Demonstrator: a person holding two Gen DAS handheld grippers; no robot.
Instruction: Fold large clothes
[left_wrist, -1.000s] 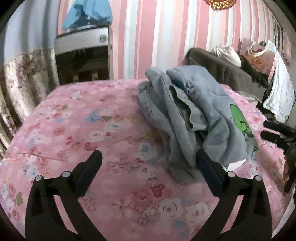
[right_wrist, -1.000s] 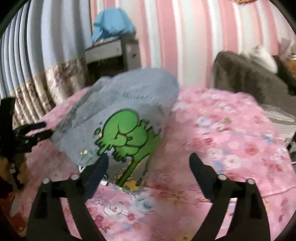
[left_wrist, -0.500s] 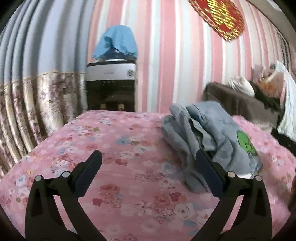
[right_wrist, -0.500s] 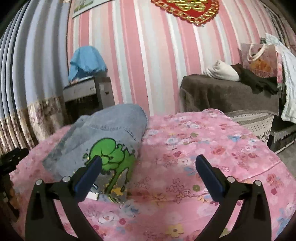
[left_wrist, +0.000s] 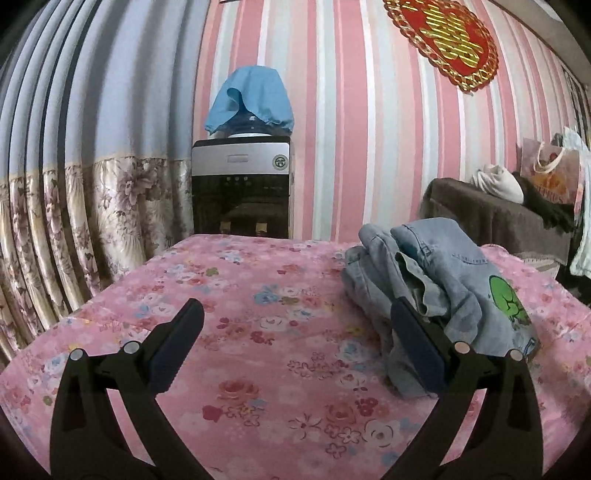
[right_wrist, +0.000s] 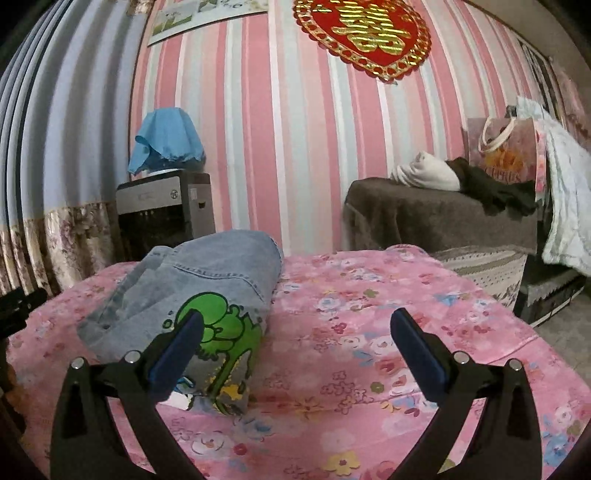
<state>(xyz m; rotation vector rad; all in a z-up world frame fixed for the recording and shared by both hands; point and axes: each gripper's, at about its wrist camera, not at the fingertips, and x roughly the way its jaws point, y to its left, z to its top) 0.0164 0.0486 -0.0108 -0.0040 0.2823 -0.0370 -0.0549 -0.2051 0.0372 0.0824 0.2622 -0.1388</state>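
Pink floral bed (left_wrist: 280, 354); both tongs (left_wrist: 295, 343) (right_wrist: 295, 347) wide apart, empty; denim garment (left_wrist: 443, 280) beside.

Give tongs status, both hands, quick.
Left tongs: open, holding nothing.
Right tongs: open, just widened, holding nothing; denim garment beside them.

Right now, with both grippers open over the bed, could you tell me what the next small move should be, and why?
Probably bring the right gripper down onto the near edge of the denim garment. The garment lies in a loose heap on the pink floral bedspread, neither gripper holds anything, and the left gripper also stands open beside it, so nothing can be folded before it is spread out.
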